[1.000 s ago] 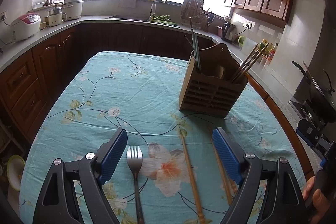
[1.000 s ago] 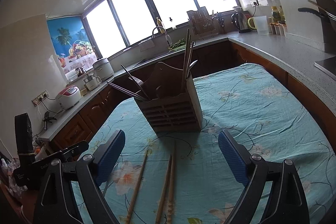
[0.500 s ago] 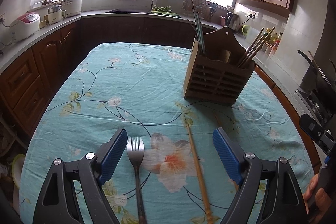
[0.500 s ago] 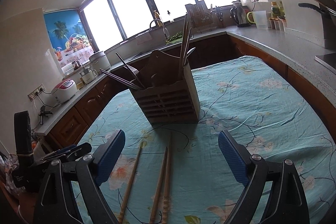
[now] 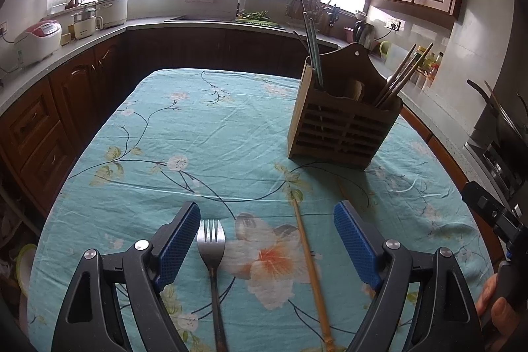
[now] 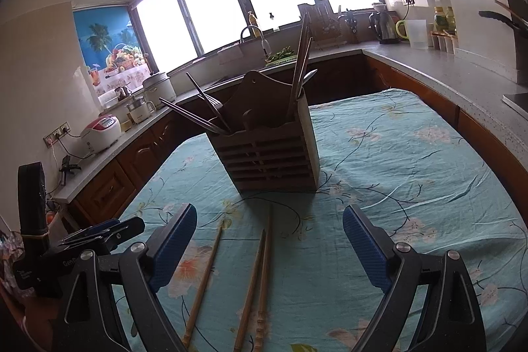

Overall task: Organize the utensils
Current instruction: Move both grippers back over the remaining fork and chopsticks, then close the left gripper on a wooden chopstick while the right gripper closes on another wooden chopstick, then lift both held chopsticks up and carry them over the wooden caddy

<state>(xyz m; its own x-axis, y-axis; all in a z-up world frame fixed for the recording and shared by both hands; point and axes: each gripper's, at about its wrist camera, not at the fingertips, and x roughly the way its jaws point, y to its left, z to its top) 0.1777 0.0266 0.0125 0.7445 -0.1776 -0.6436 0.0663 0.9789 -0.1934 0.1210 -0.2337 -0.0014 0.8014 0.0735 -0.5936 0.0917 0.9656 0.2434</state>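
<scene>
A: Start at the left claw (image 5: 267, 240). Where does it stand?

B: Jaws wide apart, nothing gripped. The fork (image 5: 213, 256) lies flat on the counter (image 5: 158, 134) between them, close to the pad at nine o'clock, tines pointing to twelve. One chopstick (image 5: 312, 269) lies in the same gap, nearer the three o'clock pad.

A: So the risk there?

B: Two things in one gap. If the claw closes as it stands, I'd expect the far pad to sweep the chopstick into the fork, or pinch both. The fork is thin and flat on cloth, so the pads could also slide over it or bunch the tablecloth.

A: And the right claw (image 6: 269, 240)?

B: Also wide open and empty. Three chopsticks lie between its jaws: a single one (image 6: 203, 279) toward nine o'clock, and a pair (image 6: 259, 276) nearly touching each other at centre. A pair can roll apart or cross when squeezed, and one may drop out.

A: Farther out?

B: The holder (image 6: 274, 154) stands at twelve o'clock from the right claw and about one o'clock from the left, already carrying cutlery that leans outward. A long piece brought in at an angle could catch those handles or the tall back board, and push the holder along the cloth. The two claws are near each other, so they could collide over it.
</scene>
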